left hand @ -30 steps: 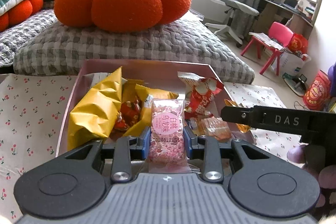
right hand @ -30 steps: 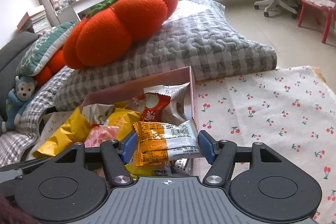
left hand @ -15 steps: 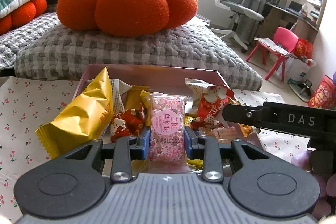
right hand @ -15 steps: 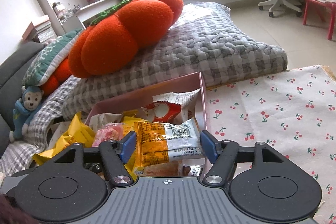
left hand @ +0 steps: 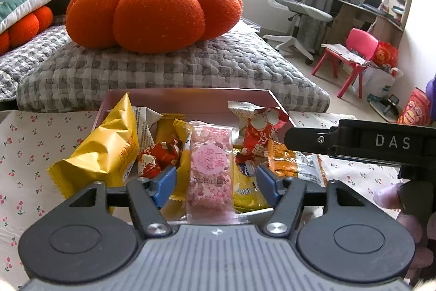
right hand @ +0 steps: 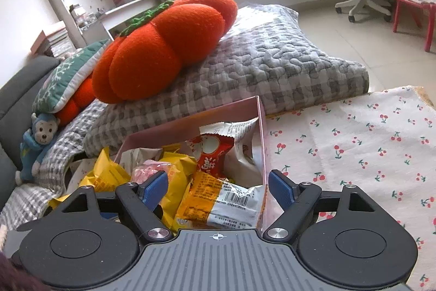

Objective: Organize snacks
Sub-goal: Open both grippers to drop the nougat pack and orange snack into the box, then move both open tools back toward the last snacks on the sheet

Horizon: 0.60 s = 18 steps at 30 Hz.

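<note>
Two claws letting go of snacks over the pink box

Left wrist view: left claw (left hand: 215, 179) is opening, pads clear of the pink snack bar (left hand: 211, 168) in the pink box (left hand: 190, 98); right wrist view: right claw (right hand: 218, 187) is opening around the orange packet (right hand: 218, 202) lying inside; next, I judge, withdraw and fetch more.

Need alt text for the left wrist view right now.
The left tool is opening, its blue pads clear of the pink snack bar standing between them in the pink box of snacks. The right tool enters from the right.
</note>
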Each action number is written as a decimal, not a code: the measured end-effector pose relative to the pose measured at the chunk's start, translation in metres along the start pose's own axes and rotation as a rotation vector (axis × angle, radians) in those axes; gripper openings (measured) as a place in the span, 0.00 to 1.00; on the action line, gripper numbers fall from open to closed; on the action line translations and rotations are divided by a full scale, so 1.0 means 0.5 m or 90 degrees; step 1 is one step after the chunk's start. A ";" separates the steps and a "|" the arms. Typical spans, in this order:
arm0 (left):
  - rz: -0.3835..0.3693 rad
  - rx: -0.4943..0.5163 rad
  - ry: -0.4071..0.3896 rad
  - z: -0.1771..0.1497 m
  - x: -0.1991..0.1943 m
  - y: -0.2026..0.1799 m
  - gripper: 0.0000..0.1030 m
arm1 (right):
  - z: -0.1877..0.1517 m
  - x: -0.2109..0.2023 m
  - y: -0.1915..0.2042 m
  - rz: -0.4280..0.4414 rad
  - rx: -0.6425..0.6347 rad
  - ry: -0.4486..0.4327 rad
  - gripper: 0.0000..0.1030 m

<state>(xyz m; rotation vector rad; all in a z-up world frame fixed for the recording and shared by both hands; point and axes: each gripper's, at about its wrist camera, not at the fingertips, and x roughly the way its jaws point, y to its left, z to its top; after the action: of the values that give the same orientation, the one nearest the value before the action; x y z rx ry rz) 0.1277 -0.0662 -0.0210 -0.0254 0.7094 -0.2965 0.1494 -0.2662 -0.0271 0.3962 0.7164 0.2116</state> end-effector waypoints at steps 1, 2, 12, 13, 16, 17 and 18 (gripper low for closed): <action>0.000 0.002 0.002 -0.001 -0.002 -0.001 0.63 | 0.000 -0.003 0.000 -0.001 -0.002 0.002 0.81; 0.000 0.004 0.004 -0.001 -0.006 -0.003 0.65 | 0.000 -0.006 0.001 -0.002 -0.004 0.004 0.82; -0.007 0.025 0.017 -0.008 -0.044 -0.011 0.75 | -0.006 -0.046 0.017 -0.004 -0.032 0.015 0.84; -0.008 0.027 0.018 -0.009 -0.048 -0.011 0.77 | -0.007 -0.050 0.019 -0.003 -0.035 0.017 0.84; -0.010 0.035 0.019 -0.013 -0.060 -0.012 0.80 | -0.012 -0.062 0.026 -0.004 -0.051 0.020 0.86; -0.011 0.037 0.020 -0.015 -0.064 -0.012 0.81 | -0.014 -0.067 0.028 -0.004 -0.057 0.021 0.87; -0.014 0.039 0.020 -0.016 -0.069 -0.012 0.82 | -0.017 -0.071 0.029 -0.005 -0.062 0.022 0.87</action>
<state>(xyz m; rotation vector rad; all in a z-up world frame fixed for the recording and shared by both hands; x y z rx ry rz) 0.0962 -0.0616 -0.0046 0.0297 0.7314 -0.3395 0.1169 -0.2620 -0.0055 0.2973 0.7377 0.2459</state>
